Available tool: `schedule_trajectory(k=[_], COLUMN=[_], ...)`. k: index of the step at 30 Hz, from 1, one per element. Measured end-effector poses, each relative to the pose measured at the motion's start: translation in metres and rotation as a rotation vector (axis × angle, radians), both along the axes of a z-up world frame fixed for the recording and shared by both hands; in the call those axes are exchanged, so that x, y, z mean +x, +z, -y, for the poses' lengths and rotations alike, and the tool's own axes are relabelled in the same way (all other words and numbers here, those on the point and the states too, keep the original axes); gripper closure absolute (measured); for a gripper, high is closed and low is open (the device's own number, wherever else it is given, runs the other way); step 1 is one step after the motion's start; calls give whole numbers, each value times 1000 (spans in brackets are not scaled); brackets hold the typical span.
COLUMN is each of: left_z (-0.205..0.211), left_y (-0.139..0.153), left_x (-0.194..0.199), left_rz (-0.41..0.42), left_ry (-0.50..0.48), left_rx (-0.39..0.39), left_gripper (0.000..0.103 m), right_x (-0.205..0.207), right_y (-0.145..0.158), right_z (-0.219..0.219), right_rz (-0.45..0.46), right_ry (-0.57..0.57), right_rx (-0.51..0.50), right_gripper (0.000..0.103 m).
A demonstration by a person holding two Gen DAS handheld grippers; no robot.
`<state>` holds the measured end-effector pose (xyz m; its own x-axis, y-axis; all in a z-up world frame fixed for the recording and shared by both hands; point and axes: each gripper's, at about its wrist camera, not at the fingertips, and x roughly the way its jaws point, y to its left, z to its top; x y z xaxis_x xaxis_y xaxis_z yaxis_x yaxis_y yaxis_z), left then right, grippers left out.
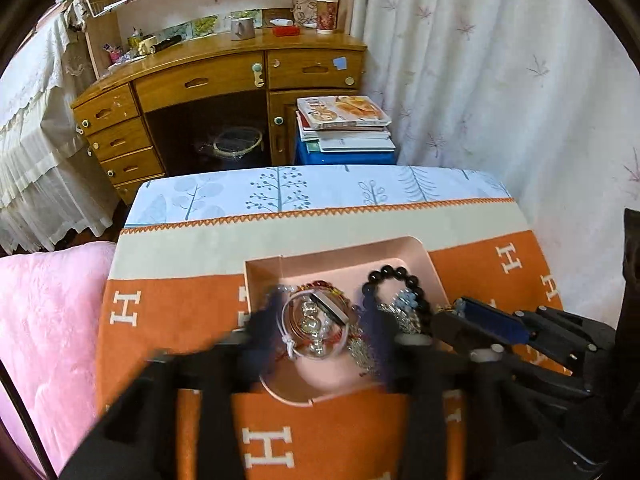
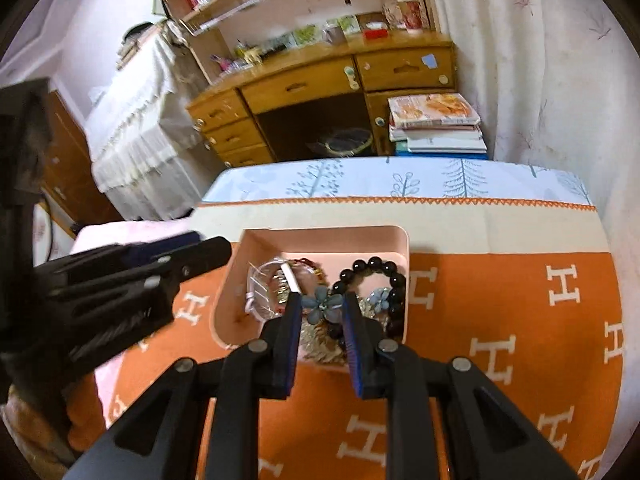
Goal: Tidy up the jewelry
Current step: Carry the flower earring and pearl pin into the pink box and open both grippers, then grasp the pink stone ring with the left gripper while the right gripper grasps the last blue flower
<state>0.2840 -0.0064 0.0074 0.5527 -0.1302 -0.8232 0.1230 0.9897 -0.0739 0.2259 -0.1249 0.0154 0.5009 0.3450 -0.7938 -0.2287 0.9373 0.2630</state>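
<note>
- My left gripper point(image 1: 320, 340) is spread wide above the pink tray point(image 2: 320, 240); nothing sits between its blurred fingers.
- My right gripper point(image 2: 322, 312) pinches a blue flower piece point(image 2: 322, 304) over the tray.
- A black bead bracelet point(image 2: 380, 276) and bangles point(image 1: 316, 320) lie inside.
- The wooden desk point(image 1: 224, 76) stands behind the table.

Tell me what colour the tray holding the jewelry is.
Pale pink; the tray shows best in the right wrist view.
</note>
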Motion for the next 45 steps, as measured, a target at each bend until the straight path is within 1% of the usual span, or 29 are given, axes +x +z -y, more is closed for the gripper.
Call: schedule_trajectory(k=[1, 3, 7, 10, 13, 16, 19, 22, 27, 31, 34, 37, 41, 42, 44, 45], left_z=[-2, -4, -3, 5, 14, 20, 27, 31, 43, 70, 96, 122, 148, 155, 166, 171], left_y=[0, 0, -3, -7, -13, -17, -21, -26, -44, -63, -71, -78, -84, -85, -86, -88], left_x=[0, -4, -18, -38, -61, -77, -94, -106, -122, -126, -127, -127, -126, -126, -124, -123], left_rz=[15, 44, 44, 55, 65, 67, 85, 97, 88, 62, 82, 107, 117, 125, 131, 130], left_ry=[11, 14, -2, -28, -61, -71, -74, -67, -79, -139, -203, -268, -344, -361, -388, -400], left_rx=[3, 14, 35, 83, 106, 100, 94, 89, 69, 48, 59, 84, 91, 97, 106, 108], left_gripper=[24, 24, 24, 23, 22, 19, 18, 18, 18, 18, 18, 18, 18, 18, 18, 18], right_x=[2, -1, -17, -35, -55, -72, -89, -102, -122, -132, -141, -152, -167, -171, -176, -178], right_y=[-3, -5, -3, 1, 0, -4, -13, -22, -45, -56, -56, -56, -57, -57, -56, -56], right_z=[-1, 0, 13, 31, 54, 78, 99, 110, 126, 143, 150, 150, 148, 148, 149, 150], right_rz=[-6, -2, 1, 3, 2, -11, -23, -35, -48, -46, -18, 8, 57, 70, 94, 109], right_ry=[0, 5, 21, 30, 18, -18, -54, -76, -95, -118, -111, -105, -66, -59, -59, -63], right_rx=[-13, -27, -44, -66, -88, -103, -113, -115, -119, -111, -96, -129, -165, -170, -190, -210], right_gripper=[82, 82, 82, 82, 77, 77, 77, 77, 77, 77, 77, 77, 76, 75, 68, 66])
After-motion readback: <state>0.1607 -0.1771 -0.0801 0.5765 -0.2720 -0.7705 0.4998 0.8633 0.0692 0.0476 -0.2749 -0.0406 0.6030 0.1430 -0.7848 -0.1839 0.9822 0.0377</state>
